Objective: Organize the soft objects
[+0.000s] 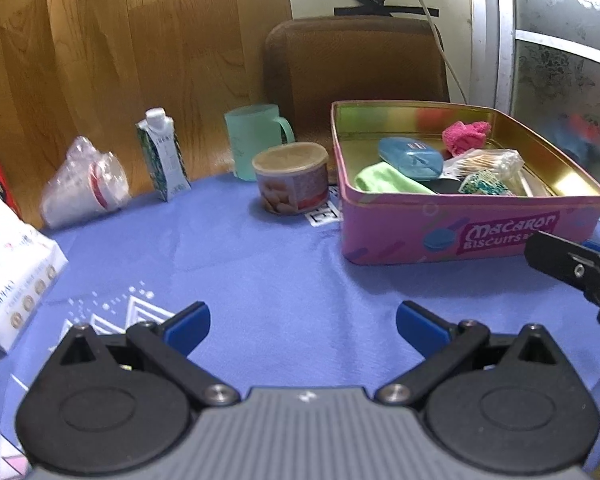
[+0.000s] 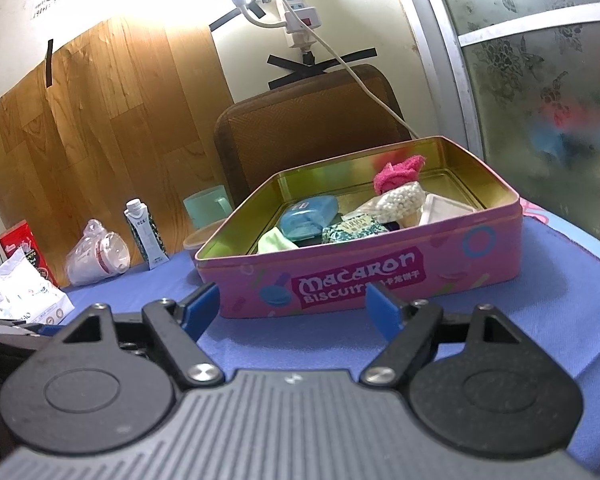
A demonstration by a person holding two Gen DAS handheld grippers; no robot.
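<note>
A pink Macaron biscuit tin (image 1: pixel 480 236) (image 2: pixel 380 276) stands open on the blue cloth. Inside it lie a pink fluffy cloth (image 1: pixel 466 134) (image 2: pixel 398 172), a green cloth (image 1: pixel 384 179) (image 2: pixel 274 240), a blue case (image 1: pixel 410 158) (image 2: pixel 308 216), a bag of cotton swabs (image 1: pixel 488 162) (image 2: pixel 400 200) and a small green patterned packet (image 1: pixel 484 184) (image 2: pixel 354 228). My left gripper (image 1: pixel 302 326) is open above bare cloth, left of and in front of the tin. My right gripper (image 2: pixel 294 308) is open just before the tin's front wall, nothing between its fingers; its finger (image 1: pixel 572 268) shows at the right edge.
Along the back stand a nut can (image 1: pixel 292 178), a mint mug (image 1: pixel 256 140), a small carton (image 1: pixel 164 154) (image 2: pixel 144 232), and bagged plastic cups (image 1: pixel 84 184) (image 2: pixel 96 258). A white packet (image 1: pixel 12 276) (image 2: pixel 24 296) and red box (image 2: pixel 24 240) lie left. A brown chair back (image 1: pixel 356 64) rises behind.
</note>
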